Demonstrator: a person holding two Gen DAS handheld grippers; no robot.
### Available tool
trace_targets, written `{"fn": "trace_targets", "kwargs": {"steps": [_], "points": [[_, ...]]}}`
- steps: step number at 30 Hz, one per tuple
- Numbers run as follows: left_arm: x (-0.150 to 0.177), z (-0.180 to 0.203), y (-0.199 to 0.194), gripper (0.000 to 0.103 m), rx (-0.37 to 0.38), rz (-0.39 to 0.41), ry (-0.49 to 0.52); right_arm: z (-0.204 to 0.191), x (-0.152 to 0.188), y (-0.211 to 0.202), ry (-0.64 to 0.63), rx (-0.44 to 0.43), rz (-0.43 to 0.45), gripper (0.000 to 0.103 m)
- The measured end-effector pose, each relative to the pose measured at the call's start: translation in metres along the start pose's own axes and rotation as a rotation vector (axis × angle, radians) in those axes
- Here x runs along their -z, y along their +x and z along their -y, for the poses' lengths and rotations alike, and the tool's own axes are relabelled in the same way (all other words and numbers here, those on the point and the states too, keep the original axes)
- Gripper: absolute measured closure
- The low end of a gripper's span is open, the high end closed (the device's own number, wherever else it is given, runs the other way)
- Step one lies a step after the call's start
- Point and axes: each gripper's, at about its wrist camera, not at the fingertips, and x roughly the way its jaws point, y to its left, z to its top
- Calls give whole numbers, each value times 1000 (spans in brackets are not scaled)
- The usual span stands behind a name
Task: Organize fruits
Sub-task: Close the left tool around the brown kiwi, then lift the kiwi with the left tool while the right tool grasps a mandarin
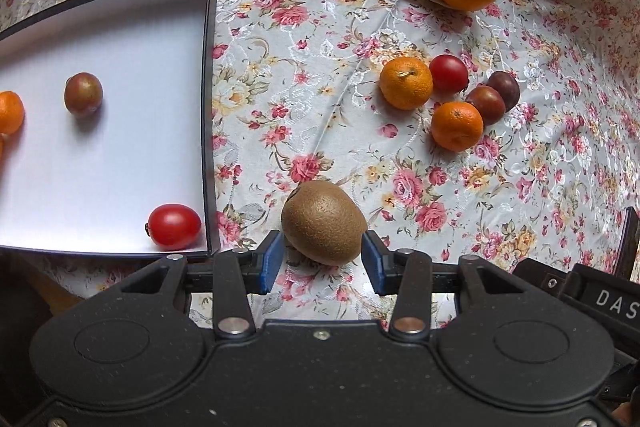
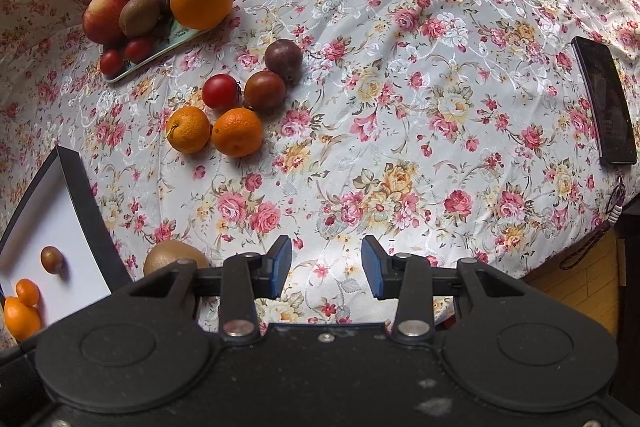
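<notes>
The left hand-held gripper point(image 1: 323, 257) has its blue pads on either side of a kiwi point(image 1: 323, 223) lying on the flowered tabletop point(image 1: 320, 67) just beside the box point(image 1: 210, 107); whether the pads already press the skin is hard to tell. This looks like a pickup for the box, which holds a tomato point(image 1: 174, 227) and a plum point(image 1: 83, 94). The right hand-held gripper point(image 2: 326, 267) hangs spread and empty. The box's left part is cut off.

Domestic setting, likely a home dining table: floral tablecloth point(image 2: 400, 107), fruit piled on a small tray point(image 2: 176, 41), phone point(image 2: 606, 103) lying by the edge, wooden floor point(image 2: 576, 283) beyond.
</notes>
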Motion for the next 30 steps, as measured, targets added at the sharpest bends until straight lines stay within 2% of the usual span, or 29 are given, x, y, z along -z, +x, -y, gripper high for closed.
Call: {"fn": "trace_targets", "kwargs": {"steps": [4,9,14,19,30], "points": [[5,-5,10,51,2,-9,-91,-2,5,-3,-11,2,15,62],[3,-7,17,50,52,-4,-170,-6,5,-4,-22,14,34,62],[-2,-1,18,49,50,22,-168,-3,3,-5,-11,11,38,62],[-6,5,26,44,31,33,-157,-1,3,-2,-9,27,37,62],[-16,12,44,43,-37,15,-159,9,-4,1,16,43,36,62]]}}
